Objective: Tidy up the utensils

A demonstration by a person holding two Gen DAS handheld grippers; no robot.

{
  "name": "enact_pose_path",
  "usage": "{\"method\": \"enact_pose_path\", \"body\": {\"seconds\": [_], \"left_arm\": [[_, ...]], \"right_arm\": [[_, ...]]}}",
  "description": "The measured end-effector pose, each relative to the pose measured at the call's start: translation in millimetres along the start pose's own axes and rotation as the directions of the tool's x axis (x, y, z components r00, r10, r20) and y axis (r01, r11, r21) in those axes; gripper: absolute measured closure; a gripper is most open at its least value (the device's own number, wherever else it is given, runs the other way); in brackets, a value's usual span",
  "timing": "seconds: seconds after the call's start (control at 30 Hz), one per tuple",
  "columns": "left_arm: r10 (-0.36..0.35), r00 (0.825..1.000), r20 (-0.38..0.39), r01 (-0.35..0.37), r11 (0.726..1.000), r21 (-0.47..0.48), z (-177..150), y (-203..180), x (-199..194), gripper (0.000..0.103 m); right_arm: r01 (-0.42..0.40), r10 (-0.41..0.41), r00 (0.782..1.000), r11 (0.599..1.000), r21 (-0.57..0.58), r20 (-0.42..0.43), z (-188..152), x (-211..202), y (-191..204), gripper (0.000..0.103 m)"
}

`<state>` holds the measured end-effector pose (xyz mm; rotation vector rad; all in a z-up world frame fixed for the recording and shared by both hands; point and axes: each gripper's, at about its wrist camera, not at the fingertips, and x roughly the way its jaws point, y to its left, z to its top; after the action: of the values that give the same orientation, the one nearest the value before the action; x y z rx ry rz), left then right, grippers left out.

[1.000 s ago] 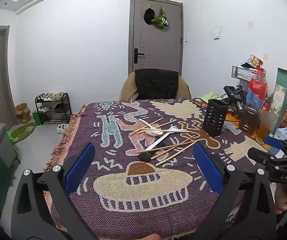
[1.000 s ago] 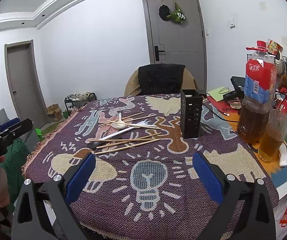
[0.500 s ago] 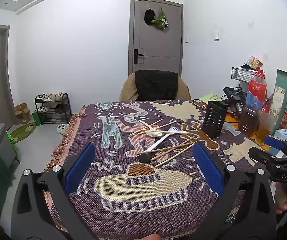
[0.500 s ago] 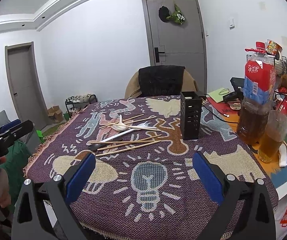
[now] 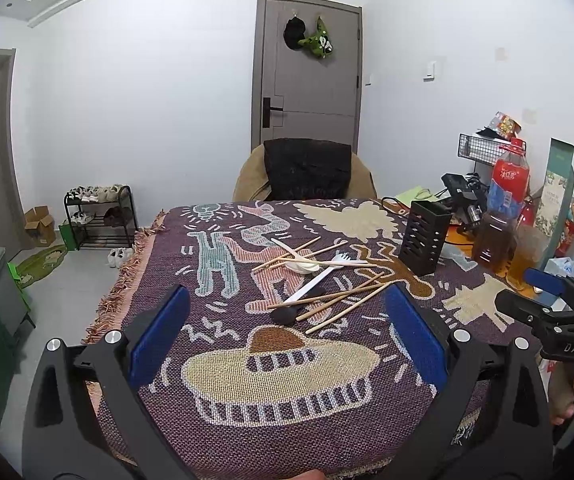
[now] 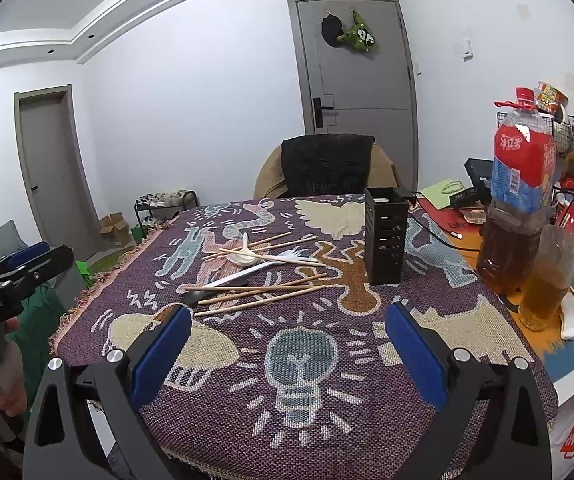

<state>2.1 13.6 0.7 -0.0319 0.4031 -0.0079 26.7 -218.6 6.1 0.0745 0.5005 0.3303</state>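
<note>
I count on the patterned cloth [image 6: 307, 360]: one black slotted holder [image 6: 385, 236] standing upright, one white fork [image 6: 287, 257], one white spoon [image 6: 245, 254], one black-headed utensil [image 5: 287, 314], and a loose pile of wooden chopsticks [image 6: 263, 290], about eight, count unsure. All lie mid-table, left of the holder. My left gripper [image 5: 287, 334] and right gripper [image 6: 287, 340] both gape wide, holding nothing. Two bottles [image 6: 517, 204] stand at right. White walls, grey door [image 6: 357, 64].
</note>
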Motion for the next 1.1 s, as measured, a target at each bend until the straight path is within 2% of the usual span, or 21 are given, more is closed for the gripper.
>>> {"method": "enact_pose_path", "body": {"seconds": [0.2,0.43,0.8,0.87,1.1], "left_arm": [[-0.016,1.000,-0.010,0.016,1.000,-0.022,1.2,5.8,7.9,0.006],[-0.062,0.995,-0.081,0.055,0.995,-0.085,-8.2,26.8,39.6,0.006],[-0.154,0.970,-0.188,0.111,0.969,-0.222,-23.8,58.3,94.0,0.036],[-0.180,0.961,-0.208,0.124,0.959,-0.255,-25.6,62.8,106.1,0.044],[-0.265,0.928,-0.261,0.159,0.917,-0.366,-30.7,74.8,148.7,0.058]], "right_arm": [[-0.026,0.026,1.000,1.000,-0.016,-0.006,9.6,3.6,2.2,0.008],[-0.051,0.049,0.997,0.998,-0.040,-0.066,12.5,31.6,7.9,0.014],[-0.122,0.111,0.980,0.991,-0.053,-0.164,2.5,79.0,24.3,0.034],[-0.124,0.112,0.978,0.991,-0.057,-0.175,1.8,84.7,26.2,0.036],[-0.133,0.118,0.968,0.990,-0.051,-0.221,-2.0,109.3,27.0,0.040]]}}
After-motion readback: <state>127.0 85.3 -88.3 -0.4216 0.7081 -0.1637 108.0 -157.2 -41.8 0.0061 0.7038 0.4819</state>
